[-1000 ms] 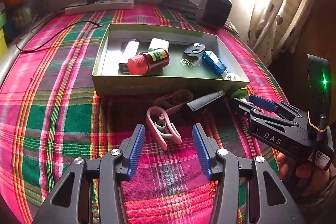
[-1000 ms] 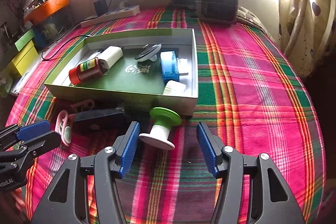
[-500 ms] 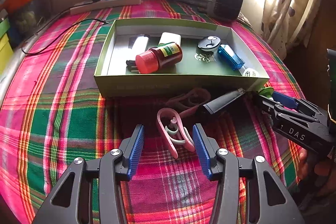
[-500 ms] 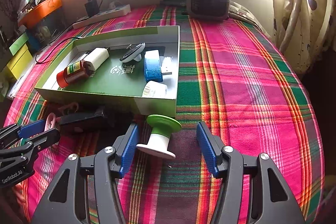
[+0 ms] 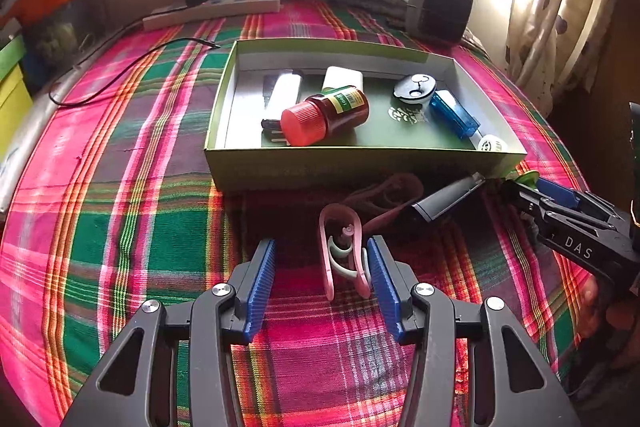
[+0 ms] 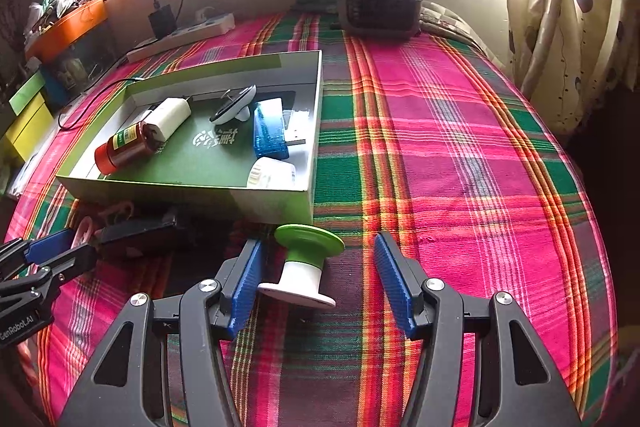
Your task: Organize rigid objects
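— Pink clip point(image 5: 343, 254) now between left gripper point(image 5: 321, 271) pads, closer than a second ago; jaws wide, nothing clenched. Looped hard plastic, lying on plaid cloth point(image 5: 120, 227).

— Spool point(image 6: 306, 264) between right gripper point(image 6: 318, 277) pads, unclamped too. Smooth flanged plastic, green top. Box point(image 6: 192, 193) just beyond.

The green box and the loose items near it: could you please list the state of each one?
Green box: open, partly filled.
Red-capped bottle: capped, on its side in the box.
Pink clip: on the cloth between the open left hand-held gripper jaws.
Spool: tilted, between the open right hand-held gripper jaws.
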{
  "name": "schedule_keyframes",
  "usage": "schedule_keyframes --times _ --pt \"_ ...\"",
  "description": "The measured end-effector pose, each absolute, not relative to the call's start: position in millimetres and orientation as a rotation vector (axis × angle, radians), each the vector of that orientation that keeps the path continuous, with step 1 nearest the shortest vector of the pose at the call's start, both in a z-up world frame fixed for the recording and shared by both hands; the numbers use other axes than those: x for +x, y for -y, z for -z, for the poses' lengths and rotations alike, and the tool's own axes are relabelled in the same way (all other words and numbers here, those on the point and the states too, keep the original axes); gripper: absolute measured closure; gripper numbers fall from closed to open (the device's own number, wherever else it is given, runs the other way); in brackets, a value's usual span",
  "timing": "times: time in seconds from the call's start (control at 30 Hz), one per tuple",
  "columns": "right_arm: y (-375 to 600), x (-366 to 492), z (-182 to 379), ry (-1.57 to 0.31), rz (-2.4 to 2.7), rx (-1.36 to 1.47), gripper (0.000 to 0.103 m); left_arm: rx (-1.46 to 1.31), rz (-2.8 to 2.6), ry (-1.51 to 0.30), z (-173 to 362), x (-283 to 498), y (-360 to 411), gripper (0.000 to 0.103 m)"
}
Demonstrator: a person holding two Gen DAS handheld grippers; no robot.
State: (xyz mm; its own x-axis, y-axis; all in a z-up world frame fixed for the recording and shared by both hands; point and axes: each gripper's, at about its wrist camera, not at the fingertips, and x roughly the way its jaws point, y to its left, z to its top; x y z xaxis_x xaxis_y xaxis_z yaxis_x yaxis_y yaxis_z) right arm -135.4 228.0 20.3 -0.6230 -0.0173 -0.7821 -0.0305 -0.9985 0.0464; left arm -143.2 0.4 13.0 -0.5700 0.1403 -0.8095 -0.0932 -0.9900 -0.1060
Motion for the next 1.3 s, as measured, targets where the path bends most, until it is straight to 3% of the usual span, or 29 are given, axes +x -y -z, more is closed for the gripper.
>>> schedule_keyframes --times 0.23,0.4,0.73,1.3 --pt "-227.8 -135.3 -20.2 -0.08 -2.819 -1.352 0.051 -1.381 -2.692 0.02 -11.3 -147.7 -3.8 0.056" --pt "-228.6 -134.3 -20.7 -0.082 -2.816 -1.344 0.066 -1.366 -2.698 0.011 -10.7 -148.4 -2.5 0.057" --pt "-229.4 -133.2 -21.1 -0.095 -2.817 -1.339 0.068 -1.36 -2.728 0.05 -10.8 -148.0 8.1 0.078" --pt "-228.5 -131.0 -22.4 -0.1 -2.824 -1.326 0.068 -1.352 -2.735 0.043 -10.4 -146.6 9.3 0.081"
